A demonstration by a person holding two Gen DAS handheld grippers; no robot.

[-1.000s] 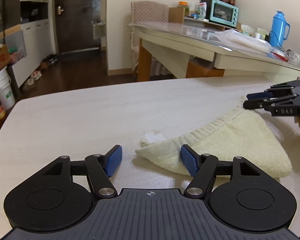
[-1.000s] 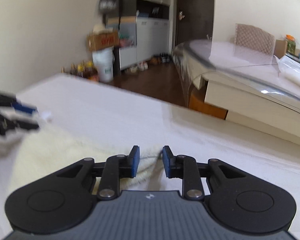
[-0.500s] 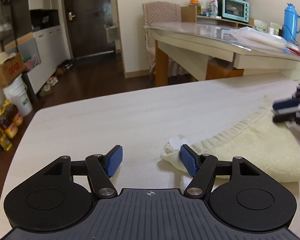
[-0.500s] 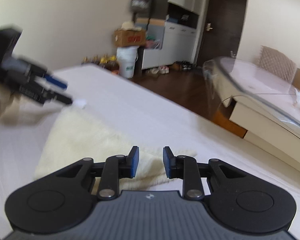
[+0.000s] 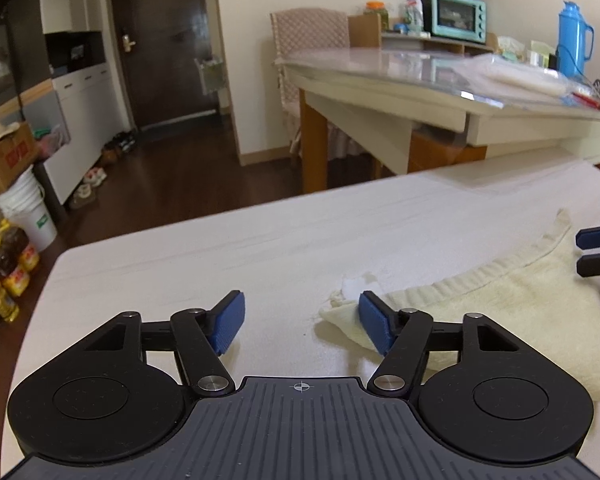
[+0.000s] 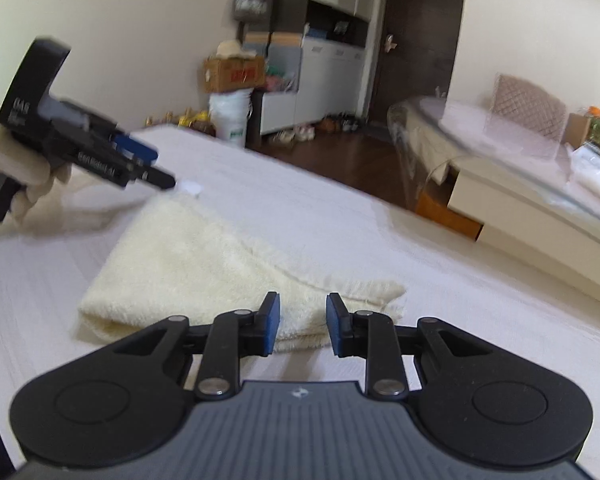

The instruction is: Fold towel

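A cream towel [image 5: 480, 308] lies folded on the white table [image 5: 260, 256], with a small white label [image 5: 358, 282] at its near corner. My left gripper [image 5: 301, 324] stands open at that corner; its right pad sits against the towel's edge and nothing is pinched. In the right wrist view the towel [image 6: 204, 256] spreads ahead of my right gripper [image 6: 303, 328], whose jaws stand a little apart over the near edge, gripping nothing. A gloved hand [image 6: 20, 184] holds the left gripper [image 6: 140, 164] at the far corner. The right gripper [image 5: 596, 250] shows at the left view's edge.
Beyond the table's far edge stands a glass-topped dining table [image 5: 440, 76] with a teal oven [image 5: 458, 18] and a blue flask [image 5: 574, 38]. A white bucket [image 5: 24, 216] and oil bottles [image 5: 4, 280] stand on the dark floor at the left.
My right gripper has drawn back and a little up from the towel, so more of the folded towel shows ahead of it. The left gripper has hardly moved and stays open.
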